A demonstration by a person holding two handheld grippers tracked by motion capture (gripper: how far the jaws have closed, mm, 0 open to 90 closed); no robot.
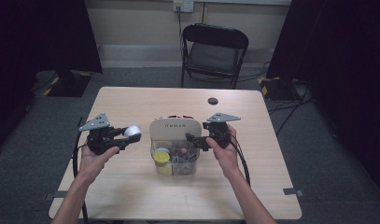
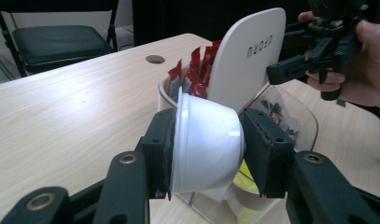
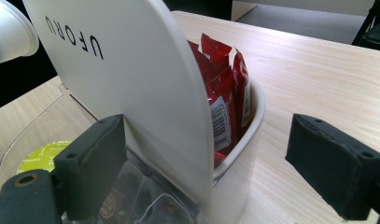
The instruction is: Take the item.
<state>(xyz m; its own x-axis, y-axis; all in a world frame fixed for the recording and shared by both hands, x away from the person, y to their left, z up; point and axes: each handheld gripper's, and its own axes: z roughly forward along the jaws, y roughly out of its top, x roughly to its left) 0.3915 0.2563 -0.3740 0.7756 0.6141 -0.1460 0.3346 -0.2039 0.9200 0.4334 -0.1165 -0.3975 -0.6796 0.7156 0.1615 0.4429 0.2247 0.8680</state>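
A white pod cup [image 2: 206, 144] lies on its side between the black pads of my left gripper [image 1: 130, 134], which is shut on it and holds it above the table, left of the organizer. The organizer [image 1: 174, 127] has an upright white panel marked UFORU, red packets [image 3: 222, 88] in a white tub behind it, and clear front bins with a yellow-lidded pod [image 1: 161, 157]. My right gripper [image 3: 213, 163] is open at the organizer's right side. Its jaws straddle the white panel's edge, and the left pad [image 3: 92, 163] stands close against it.
The wooden table [image 1: 131, 196] has a round cable hole [image 1: 212, 101] near its far edge. A black folding chair [image 1: 214, 49] stands beyond it. Dark curtains hang on both sides. Cables trail from both grippers toward the near edge.
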